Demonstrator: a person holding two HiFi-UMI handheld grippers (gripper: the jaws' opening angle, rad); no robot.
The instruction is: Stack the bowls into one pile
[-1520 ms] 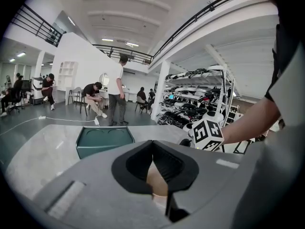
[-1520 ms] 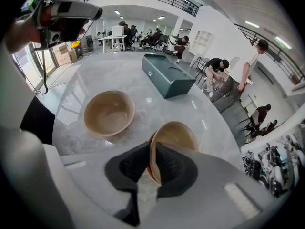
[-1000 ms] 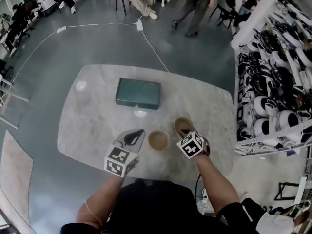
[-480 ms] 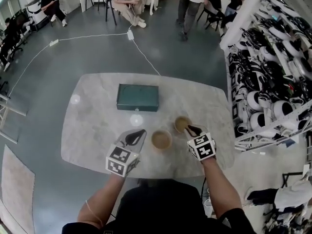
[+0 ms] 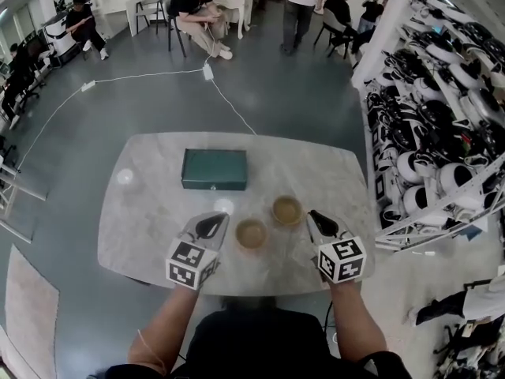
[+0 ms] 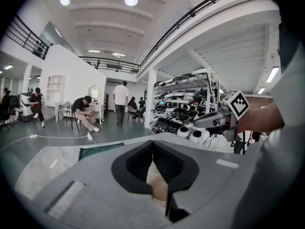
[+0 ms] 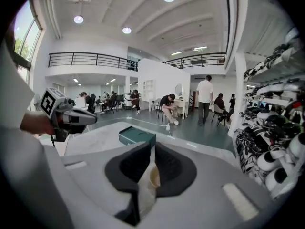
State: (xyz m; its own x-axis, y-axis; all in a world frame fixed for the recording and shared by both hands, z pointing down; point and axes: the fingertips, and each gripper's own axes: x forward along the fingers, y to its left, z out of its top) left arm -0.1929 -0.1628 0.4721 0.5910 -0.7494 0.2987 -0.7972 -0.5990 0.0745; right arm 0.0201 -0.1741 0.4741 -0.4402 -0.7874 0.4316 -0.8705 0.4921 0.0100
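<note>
Two tan bowls stand apart on the marble table (image 5: 150, 212): the near bowl (image 5: 251, 233) and the far bowl (image 5: 286, 210) to its right. My left gripper (image 5: 211, 226) hovers just left of the near bowl, shut and empty; in the left gripper view that bowl (image 6: 157, 187) shows below the closed jaws of the left gripper (image 6: 152, 144). My right gripper (image 5: 314, 214) hangs raised to the right of the far bowl, clear of it. Its jaws have just been closing with nothing between them, and in the right gripper view the right gripper (image 7: 152, 149) has its tips together above a bowl (image 7: 153, 175).
A dark green box (image 5: 213, 170) lies at the table's far side, behind the bowls. Racks of black and white gear (image 5: 442, 133) line the right. People sit and walk at the far end of the room, and a white cable (image 5: 229, 101) runs across the floor.
My right gripper has left the far bowl's rim, rising and pulling back to the right. The left gripper has lifted slightly beside the near bowl. Both bowls stay on the table.
</note>
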